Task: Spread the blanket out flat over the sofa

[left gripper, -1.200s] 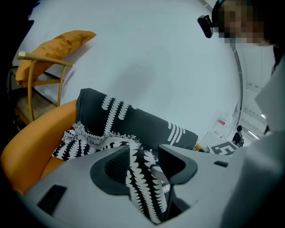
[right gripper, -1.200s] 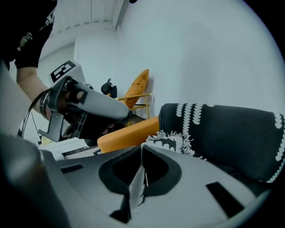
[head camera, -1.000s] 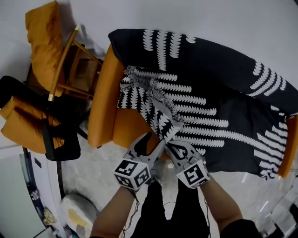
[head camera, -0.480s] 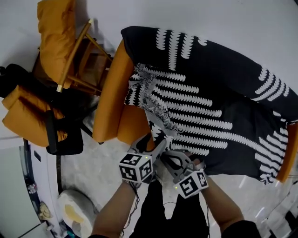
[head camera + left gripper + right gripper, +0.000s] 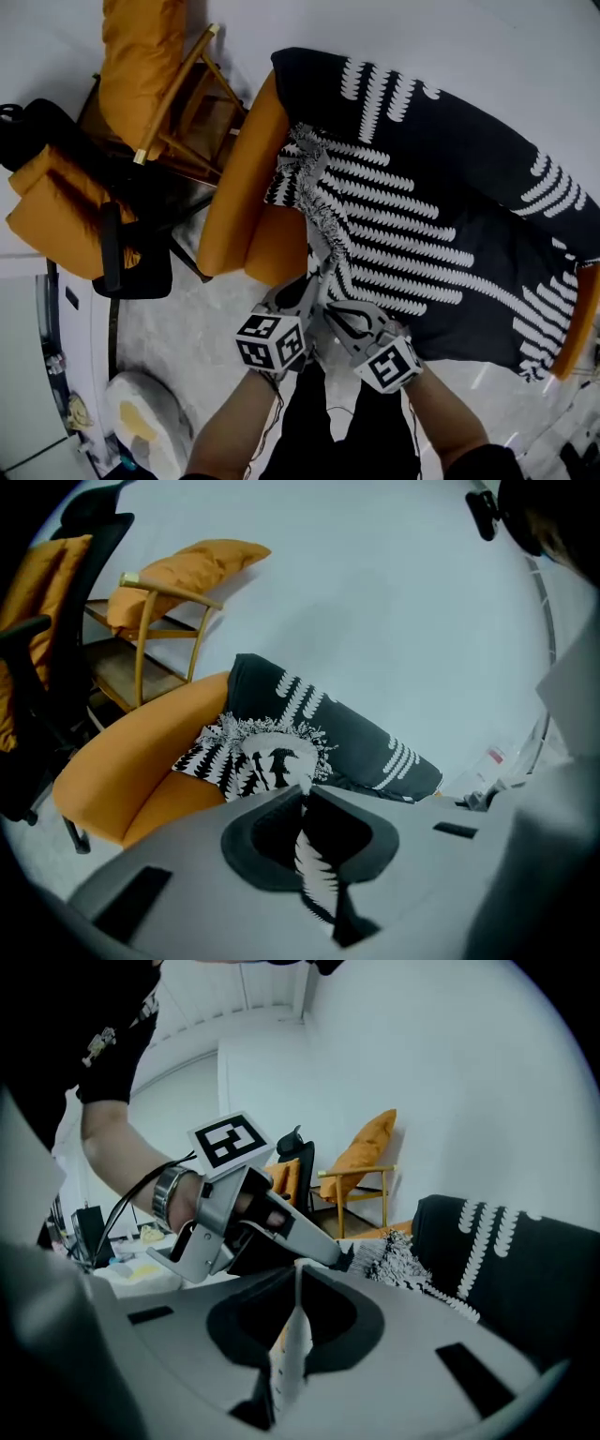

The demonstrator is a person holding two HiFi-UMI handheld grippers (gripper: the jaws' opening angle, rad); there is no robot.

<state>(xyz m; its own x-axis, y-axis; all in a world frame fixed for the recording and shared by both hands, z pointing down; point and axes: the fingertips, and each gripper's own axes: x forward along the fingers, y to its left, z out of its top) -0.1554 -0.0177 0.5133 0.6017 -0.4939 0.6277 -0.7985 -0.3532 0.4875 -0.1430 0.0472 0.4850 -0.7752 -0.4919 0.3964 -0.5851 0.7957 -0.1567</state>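
Observation:
A black blanket [image 5: 441,178] with white fern stripes lies over the orange sofa [image 5: 239,206]. Its fringed corner [image 5: 314,187] is folded back, and a strip of it runs down to both grippers at the sofa's front edge. My left gripper [image 5: 314,281] is closing, and in the left gripper view [image 5: 307,794] the patterned cloth [image 5: 314,874] is pinched between its jaws. My right gripper [image 5: 330,305] sits just right of it, shut on a pale edge of the blanket [image 5: 291,1344]. The right gripper view [image 5: 298,1269] shows the left gripper [image 5: 342,1255] tip-to-tip with it.
A wooden chair [image 5: 178,103] with an orange cushion stands left of the sofa arm. A black office chair [image 5: 84,225] with orange cushions is further left. A white and yellow object [image 5: 141,422] lies on the pale floor at lower left.
The left gripper's jaws stood open beside the blanket strip and have now come together on it. Both grippers sit slightly lower and closer together, with the strip drawn toward me.

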